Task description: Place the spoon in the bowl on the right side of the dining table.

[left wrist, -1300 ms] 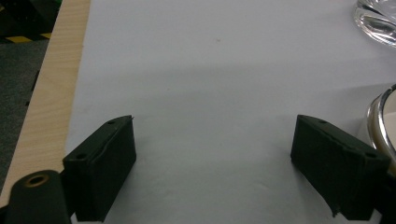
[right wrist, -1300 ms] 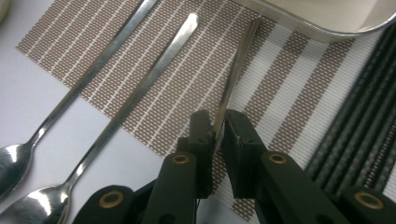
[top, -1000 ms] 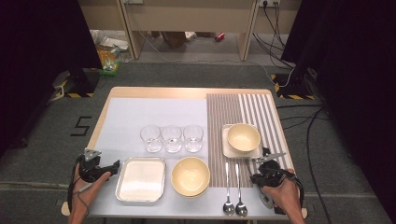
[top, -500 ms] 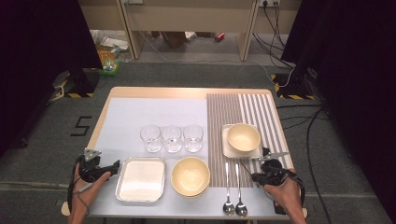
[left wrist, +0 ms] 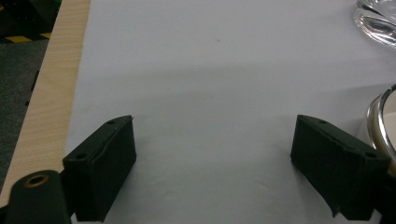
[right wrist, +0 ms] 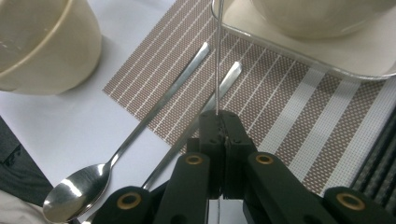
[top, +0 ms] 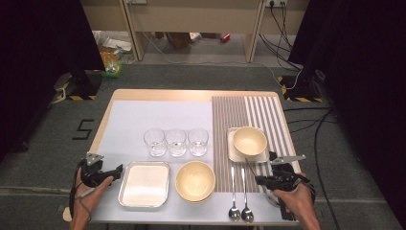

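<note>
My right gripper point(right wrist: 219, 116) is shut on a thin metal utensil point(right wrist: 217, 60), seen edge-on, whose far end rises toward the square plate point(right wrist: 327, 56). In the high view the right gripper point(top: 261, 179) sits at the near right, on the striped mat point(top: 268, 115), with the utensil point(top: 250, 165) slanting up from it. Two spoons point(top: 233, 191) point(top: 245, 191) lie just left of it, also seen as spoons point(right wrist: 154, 116) point(right wrist: 226, 79) below the jaws. My left gripper point(top: 117, 168) rests at the near left; in its own view the left gripper point(left wrist: 215, 154) is open over bare white cloth.
A cream bowl point(top: 249, 140) stands on the square plate point(top: 234, 154). A larger yellow bowl point(top: 195, 179) and a metal tray point(top: 143, 184) sit at the front. Three glasses point(top: 175, 141) stand in a row mid-table. The tray's rim point(left wrist: 378, 121) is right of the left jaws.
The right hand has shifted very slightly toward the near edge. The left hand and all the tableware stand as before.
</note>
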`<control>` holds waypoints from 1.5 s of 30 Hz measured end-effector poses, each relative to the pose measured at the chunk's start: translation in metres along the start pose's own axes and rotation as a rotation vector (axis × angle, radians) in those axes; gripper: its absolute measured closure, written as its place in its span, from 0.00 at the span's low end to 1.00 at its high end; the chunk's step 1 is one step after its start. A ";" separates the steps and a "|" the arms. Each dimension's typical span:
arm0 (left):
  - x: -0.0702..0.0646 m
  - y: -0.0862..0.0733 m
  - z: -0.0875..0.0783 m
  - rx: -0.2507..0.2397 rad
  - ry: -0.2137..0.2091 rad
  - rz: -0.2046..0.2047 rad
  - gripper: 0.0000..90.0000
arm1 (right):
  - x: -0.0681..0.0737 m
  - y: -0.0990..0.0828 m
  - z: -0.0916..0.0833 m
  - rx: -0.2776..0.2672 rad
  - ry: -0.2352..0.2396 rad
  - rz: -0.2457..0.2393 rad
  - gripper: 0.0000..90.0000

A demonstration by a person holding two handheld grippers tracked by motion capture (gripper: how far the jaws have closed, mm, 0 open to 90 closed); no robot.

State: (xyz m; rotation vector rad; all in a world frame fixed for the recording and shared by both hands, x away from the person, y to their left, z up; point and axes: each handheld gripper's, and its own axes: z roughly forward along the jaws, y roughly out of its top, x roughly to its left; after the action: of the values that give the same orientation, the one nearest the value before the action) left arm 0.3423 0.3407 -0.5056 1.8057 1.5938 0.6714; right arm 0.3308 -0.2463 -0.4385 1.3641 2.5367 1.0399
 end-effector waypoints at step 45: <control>0.000 0.000 0.000 -0.007 -0.003 -0.004 0.15 | -0.010 0.068 -0.047 -0.274 0.083 -0.045 1.00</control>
State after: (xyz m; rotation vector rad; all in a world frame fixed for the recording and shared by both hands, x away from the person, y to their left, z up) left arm 0.3424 0.3409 -0.5062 1.7971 1.5904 0.6716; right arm 0.3682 -0.2535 -0.3637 1.2081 2.3545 1.4001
